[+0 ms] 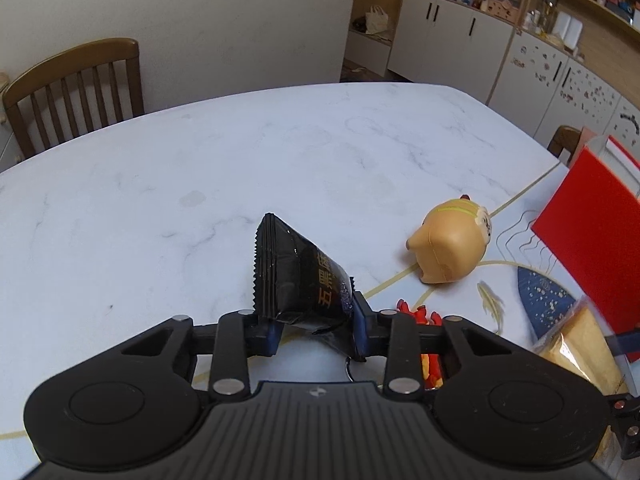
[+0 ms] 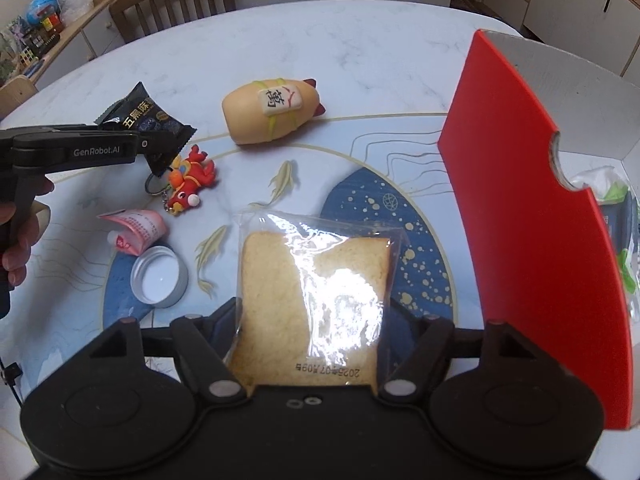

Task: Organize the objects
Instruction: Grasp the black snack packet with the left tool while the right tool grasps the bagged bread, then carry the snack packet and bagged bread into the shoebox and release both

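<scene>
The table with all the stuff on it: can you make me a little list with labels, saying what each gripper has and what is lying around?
left gripper: fingers shut on the black snack packet
right gripper: bagged bread slice between its fingers, gripped
table: white marble look, with a blue patterned mat
lying loose: tan squishy toy, red dragon keychain, pink sachet, round metal lid
red box: stands open on the right, packets inside
behind: wooden chair, cupboards

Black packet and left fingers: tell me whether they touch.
Touching. In the left wrist view both blue fingers press the black packet, which sticks up between them.
</scene>
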`<control>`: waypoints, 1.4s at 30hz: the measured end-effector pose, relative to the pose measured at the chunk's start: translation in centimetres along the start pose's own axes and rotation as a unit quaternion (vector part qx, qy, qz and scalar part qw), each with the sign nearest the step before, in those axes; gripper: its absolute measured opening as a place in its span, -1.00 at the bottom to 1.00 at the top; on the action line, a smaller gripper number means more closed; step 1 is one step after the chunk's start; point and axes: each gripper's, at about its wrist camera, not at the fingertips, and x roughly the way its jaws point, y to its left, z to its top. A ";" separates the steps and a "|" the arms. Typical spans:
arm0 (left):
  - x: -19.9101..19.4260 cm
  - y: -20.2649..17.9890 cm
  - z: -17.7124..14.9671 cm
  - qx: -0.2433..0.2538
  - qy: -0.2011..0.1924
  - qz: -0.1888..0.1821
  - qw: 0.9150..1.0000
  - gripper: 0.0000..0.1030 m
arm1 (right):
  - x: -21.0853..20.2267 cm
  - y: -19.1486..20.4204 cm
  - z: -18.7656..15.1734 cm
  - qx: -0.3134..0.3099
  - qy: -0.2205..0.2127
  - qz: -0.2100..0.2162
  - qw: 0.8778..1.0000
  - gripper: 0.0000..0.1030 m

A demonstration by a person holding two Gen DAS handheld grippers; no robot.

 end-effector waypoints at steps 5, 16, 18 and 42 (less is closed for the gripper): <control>-2.0 0.1 0.2 -0.021 -0.006 -0.004 1.000 -0.47 | -1.9 -0.1 -0.4 -0.006 -0.012 0.015 1.000 0.41; -8.3 -2.9 0.0 -0.010 -0.018 -0.032 0.999 -0.49 | -7.5 -1.7 -1.2 -0.014 -0.050 0.046 0.998 0.40; -9.4 -4.1 0.0 -0.001 -0.017 -0.037 0.999 -0.49 | -8.5 -2.3 -1.3 -0.015 -0.055 0.051 0.997 0.41; -12.1 -23.7 2.1 0.064 0.007 -0.140 0.988 -0.49 | -15.2 -17.1 -0.2 0.006 -0.095 0.032 0.995 0.41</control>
